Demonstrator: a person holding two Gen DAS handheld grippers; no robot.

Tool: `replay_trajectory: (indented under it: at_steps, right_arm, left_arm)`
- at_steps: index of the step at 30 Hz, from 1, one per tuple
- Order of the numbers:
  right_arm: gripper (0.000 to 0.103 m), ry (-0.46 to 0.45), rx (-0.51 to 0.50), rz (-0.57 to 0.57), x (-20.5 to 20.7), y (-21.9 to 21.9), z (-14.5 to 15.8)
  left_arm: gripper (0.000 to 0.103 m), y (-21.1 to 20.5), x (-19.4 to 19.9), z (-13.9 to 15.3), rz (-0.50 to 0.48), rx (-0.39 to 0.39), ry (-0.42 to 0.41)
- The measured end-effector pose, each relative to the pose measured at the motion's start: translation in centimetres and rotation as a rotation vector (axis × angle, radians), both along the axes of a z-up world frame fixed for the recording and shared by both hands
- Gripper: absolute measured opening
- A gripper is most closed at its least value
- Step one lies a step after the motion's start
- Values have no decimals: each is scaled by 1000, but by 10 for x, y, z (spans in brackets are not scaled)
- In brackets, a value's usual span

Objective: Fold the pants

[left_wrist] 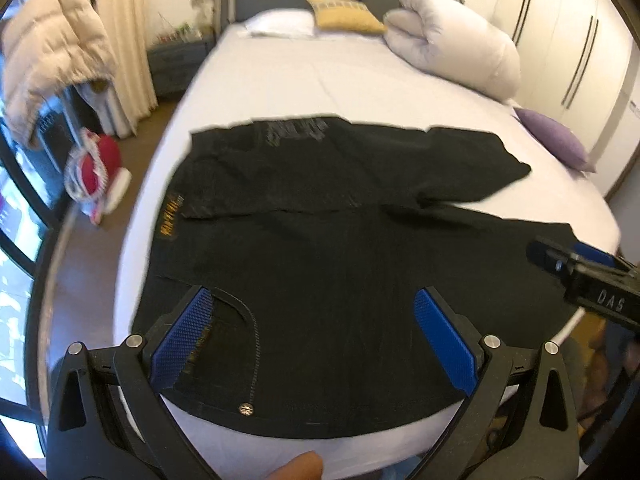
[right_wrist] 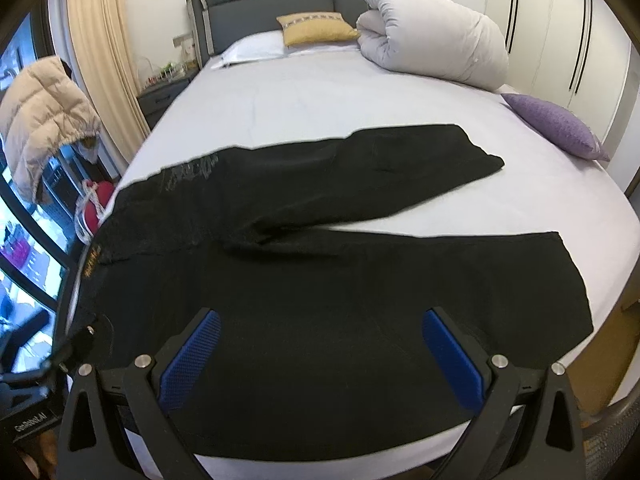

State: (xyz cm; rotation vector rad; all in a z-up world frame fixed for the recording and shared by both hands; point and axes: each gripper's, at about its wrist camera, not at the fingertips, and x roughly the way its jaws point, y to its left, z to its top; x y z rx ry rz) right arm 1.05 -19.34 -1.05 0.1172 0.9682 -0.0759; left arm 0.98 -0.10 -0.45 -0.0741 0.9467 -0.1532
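Both tools, left [left_wrist: 312, 340] and right [right_wrist: 320, 356], spread wide, empty, low in frame over black cotton pants [right_wrist: 320, 280] running crosswise, waistband leftward, on white-sheeted bed [right_wrist: 320, 92].

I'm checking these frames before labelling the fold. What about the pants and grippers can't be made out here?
- Pants near hem: right wrist view, hidden behind the right gripper.
- Grey print: left wrist view, too blurred to read.
- Gold waistband lettering: left wrist view, too small.
- Left gripper: right wrist view shows only its edge.
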Motion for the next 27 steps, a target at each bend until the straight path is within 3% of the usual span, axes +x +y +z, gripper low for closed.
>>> replay_trajectory:
  at_steps: [3,6,8,10,13,15,18,20,22,24,27]
  right_arm:
    - [103,-43,24,5,7,-5,7]
    - [103,-97,38,16,15,-10,16]
    - [103,-136,55,23,23,-15,22]
    - [103,-165,71,26,30,-18,27]
    - [103,-218,84,20,43,-24,32]
    - [103,-243,98,24,53,-28,33]
    - [103,-261,104,28,67,-31,32]
    - [103,-255,100,42,78,-33,29]
    - [103,-246,111,60,87,-34,25]
    - [103,-238,116,83,96,-35,21]
    - [103,-224,117,138,110,-34,15]
  left_arm:
    - [103,4,7,-2,-6,-36,15]
    - [103,6,9,4,13,-9,-78]
    - [103,13,10,13,71,-47,-172]
    - [103,21,13,19,118,-74,-213]
    - [103,31,33,20,217,-2,-172]
    - [103,47,55,10,303,2,-99]
    - [103,61,86,2,352,53,-74]
    - [103,67,118,1,317,128,-82]
    - [103,74,148,2,275,143,-92]
    - [103,75,194,5,146,109,-121]
    - [103,72,273,-7,-93,57,-27]
